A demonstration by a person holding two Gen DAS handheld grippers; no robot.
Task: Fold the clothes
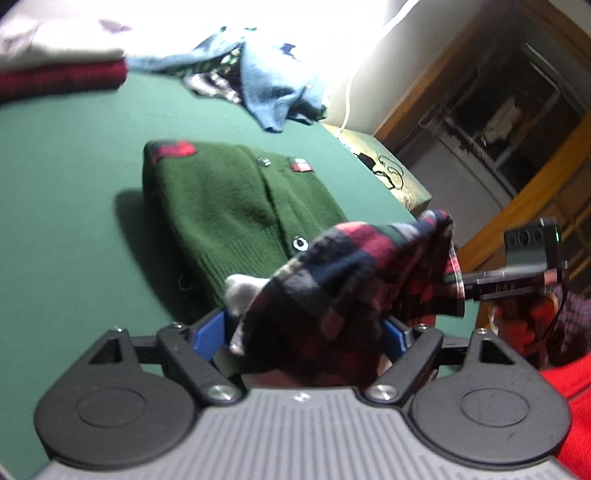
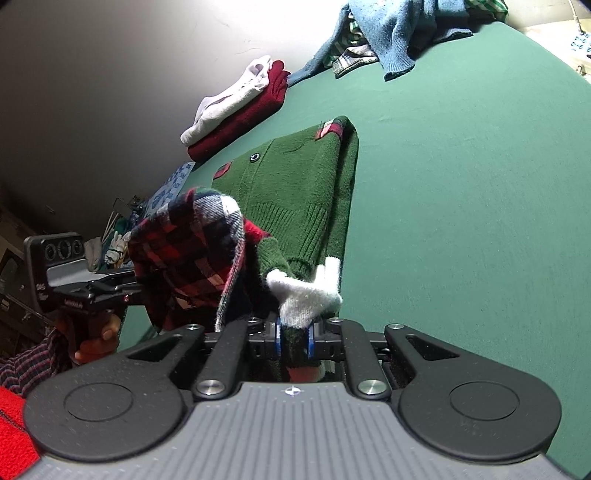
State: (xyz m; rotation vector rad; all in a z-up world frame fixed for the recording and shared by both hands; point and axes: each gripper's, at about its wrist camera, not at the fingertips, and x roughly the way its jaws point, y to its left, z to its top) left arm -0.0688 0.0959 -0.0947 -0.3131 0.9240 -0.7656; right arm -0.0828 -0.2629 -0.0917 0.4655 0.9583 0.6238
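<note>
- While both tongs grip the cardigan's (image 2: 295, 192) near end, its body lies flat on the green counter (image 2: 461, 184), buttons up, so the lifted end looks ready to fold over.
- Left tongs (image 1: 306, 332): plaid collar (image 1: 354, 266) bunched between the blue pads; wide gap, cloth hides the tips, so I can't tell if it's clamped.
- Right tongs (image 2: 294, 338): closed tight on the green-and-white cuff (image 2: 306, 295), pinning the edge so it won't slip.
- Collar drapes between both tools, held off the counter; keeps the fold line free.
- Far side: folded stack (image 2: 236, 114), white on red, parked clear of the work; blue pile (image 2: 391, 29) looks unfolded, probably queued.
</note>
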